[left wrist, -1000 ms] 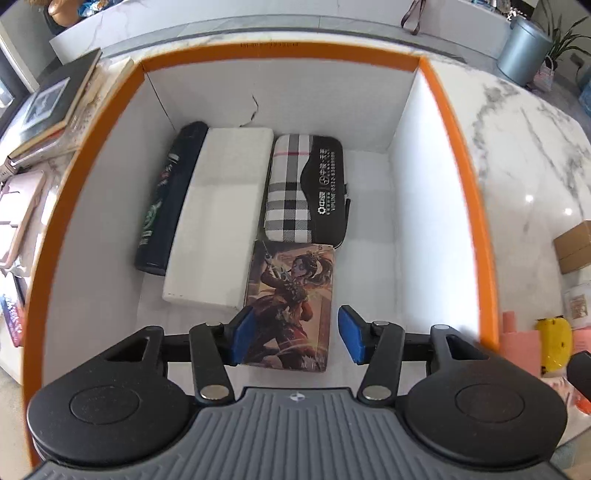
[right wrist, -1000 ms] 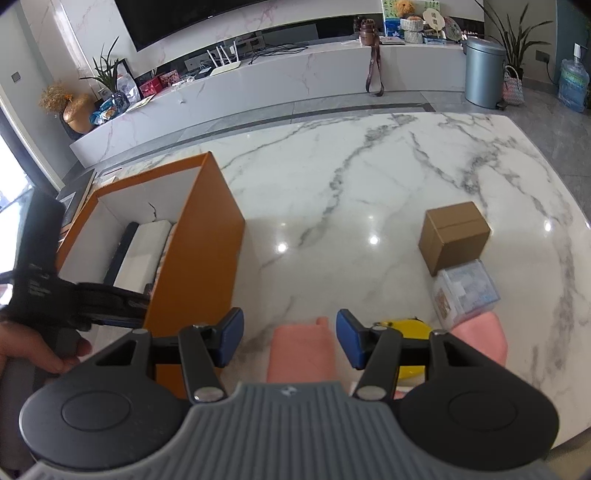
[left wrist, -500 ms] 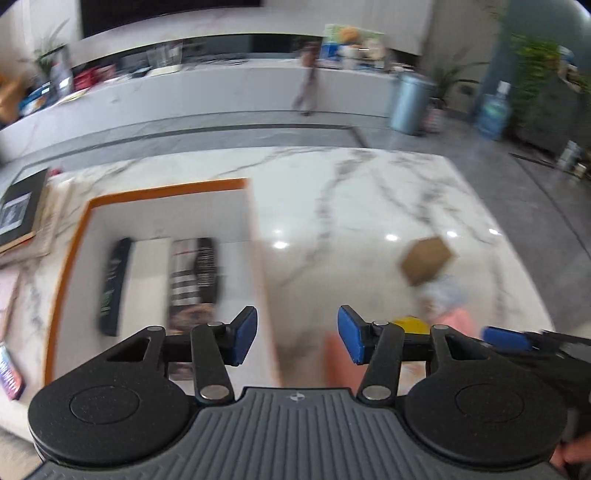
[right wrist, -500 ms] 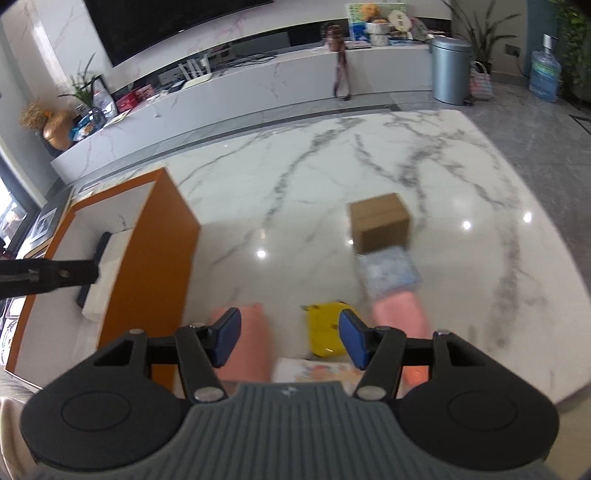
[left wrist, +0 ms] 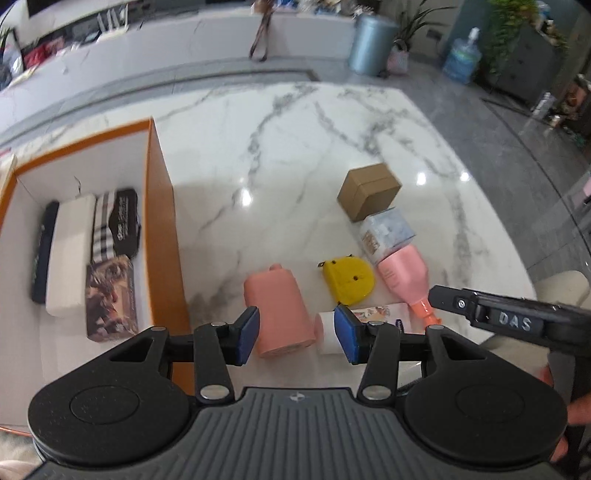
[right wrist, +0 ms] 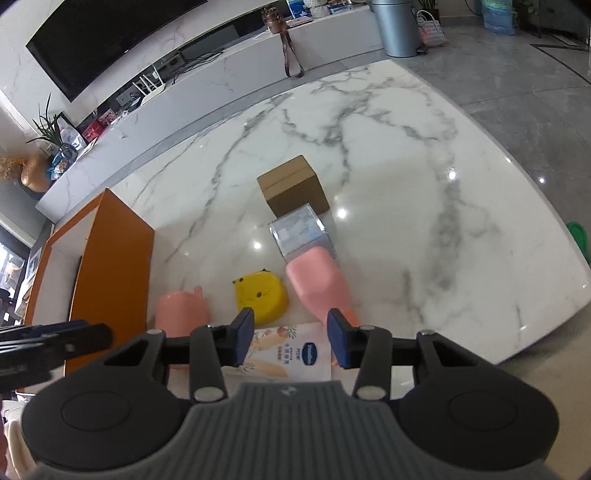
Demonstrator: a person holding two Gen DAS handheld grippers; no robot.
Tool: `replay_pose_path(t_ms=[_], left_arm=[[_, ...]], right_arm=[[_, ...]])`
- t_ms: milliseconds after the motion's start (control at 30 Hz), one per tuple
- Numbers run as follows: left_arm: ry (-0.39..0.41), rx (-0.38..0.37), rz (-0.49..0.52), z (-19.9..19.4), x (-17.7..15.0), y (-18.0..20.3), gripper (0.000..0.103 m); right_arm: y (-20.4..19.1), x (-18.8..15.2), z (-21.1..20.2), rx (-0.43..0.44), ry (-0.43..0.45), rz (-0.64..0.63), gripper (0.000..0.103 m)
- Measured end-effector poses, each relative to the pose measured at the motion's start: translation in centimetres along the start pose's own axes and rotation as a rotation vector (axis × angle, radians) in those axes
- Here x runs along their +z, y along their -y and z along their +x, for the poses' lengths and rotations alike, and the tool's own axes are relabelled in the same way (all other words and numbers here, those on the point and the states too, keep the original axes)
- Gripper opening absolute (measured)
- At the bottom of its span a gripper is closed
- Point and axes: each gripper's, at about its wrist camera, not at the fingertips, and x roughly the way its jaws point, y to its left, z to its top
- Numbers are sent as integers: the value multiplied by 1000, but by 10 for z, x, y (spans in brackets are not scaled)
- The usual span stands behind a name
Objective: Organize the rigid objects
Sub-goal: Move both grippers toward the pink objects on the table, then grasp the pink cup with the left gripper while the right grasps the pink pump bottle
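My left gripper (left wrist: pixel 297 334) is open and empty, hovering above a flat pink flask (left wrist: pixel 279 314) lying on the marble table. My right gripper (right wrist: pixel 291 341) is open and empty above a white lotion tube (right wrist: pixel 291 354). Beyond lie a yellow round case (right wrist: pixel 261 295), a pink bottle (right wrist: pixel 319 286) with an orange cap, a clear box (right wrist: pixel 301 232) and a brown carton (right wrist: pixel 293 186). The orange-edged box (left wrist: pixel 159 221) at left holds a dark case, a white box, a plaid case and a picture book (left wrist: pixel 110 297).
The right gripper's black body (left wrist: pixel 517 321) reaches in from the right of the left wrist view. The table's rounded edge (right wrist: pixel 554 306) runs to the right. A counter with a hanging strap and a grey bin (right wrist: pixel 397 27) stand beyond the table.
My left gripper has pulled out of the orange box and swung right over the loose items. My right gripper has shifted right, from the pink flask to over the lotion tube.
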Motion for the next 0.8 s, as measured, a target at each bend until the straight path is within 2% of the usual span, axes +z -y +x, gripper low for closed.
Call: replay_pose_path(t_ms=[133, 233, 267, 400, 567, 600, 700, 800], left_arm=[[-61, 67, 5, 26, 6, 6, 56], [-113, 166, 13, 47, 12, 13, 58], [-123, 176, 12, 52, 14, 13, 58], [-186, 184, -11, 71, 16, 8, 62], [-222, 159, -65, 84, 17, -2, 63], [-227, 160, -69, 85, 18, -2, 63], [-222, 171, -70, 88, 18, 0, 63], [-234, 175, -83, 95, 19, 0, 62]], right_arm=[[6, 3, 11, -14, -27, 28, 46], [9, 8, 12, -60, 10, 45, 47], [8, 11, 12, -63, 26, 36, 48], [-7, 23, 34, -131, 9, -98, 65], [-10, 22, 68, -184, -92, -193, 59], [-8, 22, 71, -178, -100, -191, 59], [-2, 23, 82, -162, -127, -170, 49], [2, 25, 91, -149, -143, -152, 48]])
